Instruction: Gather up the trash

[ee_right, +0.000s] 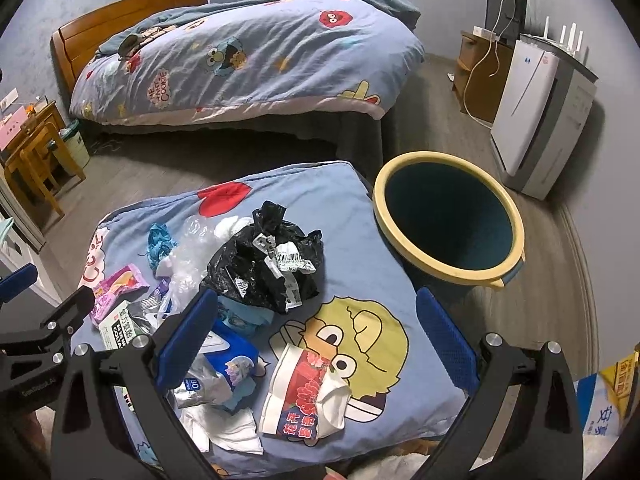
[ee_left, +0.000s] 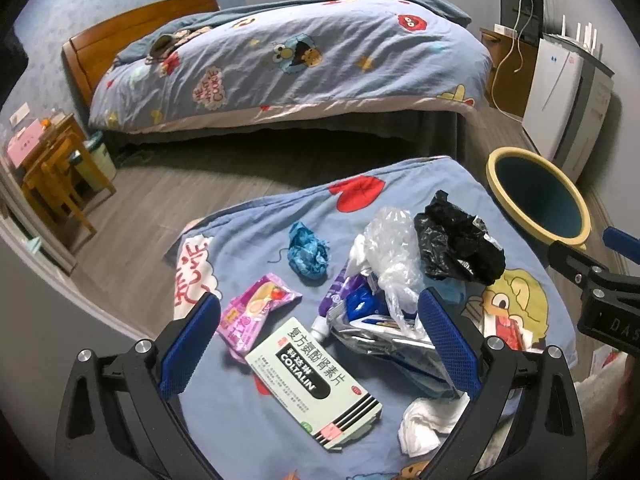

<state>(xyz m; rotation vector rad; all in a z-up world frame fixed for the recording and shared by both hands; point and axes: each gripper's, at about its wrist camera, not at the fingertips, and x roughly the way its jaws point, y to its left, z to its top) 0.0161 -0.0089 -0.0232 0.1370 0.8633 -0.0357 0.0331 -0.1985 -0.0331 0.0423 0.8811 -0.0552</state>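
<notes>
Trash lies on a blue cartoon-print cushion (ee_left: 256, 420): a green-white Coltalin medicine box (ee_left: 314, 380), a pink snack wrapper (ee_left: 252, 314), a crumpled blue wad (ee_left: 308, 250), a clear plastic bag (ee_left: 394, 248), a black plastic bag (ee_left: 456, 240), a silver-blue wipes pack (ee_left: 380, 328) and white tissue (ee_left: 424, 420). My left gripper (ee_left: 320, 344) is open over the medicine box and wipes pack. My right gripper (ee_right: 318, 340) is open above a red-white wrapper (ee_right: 304, 392); the black bag (ee_right: 264, 264) lies just beyond. A yellow-rimmed teal bin (ee_right: 448, 224) stands right of the cushion.
A bed with a cartoon duvet (ee_left: 288, 56) stands beyond a strip of wood floor. A white air purifier (ee_right: 532, 116) and a wooden cabinet (ee_right: 480, 76) line the right wall. A wooden stool (ee_left: 52, 176) and a small bin (ee_left: 96, 156) stand at the left.
</notes>
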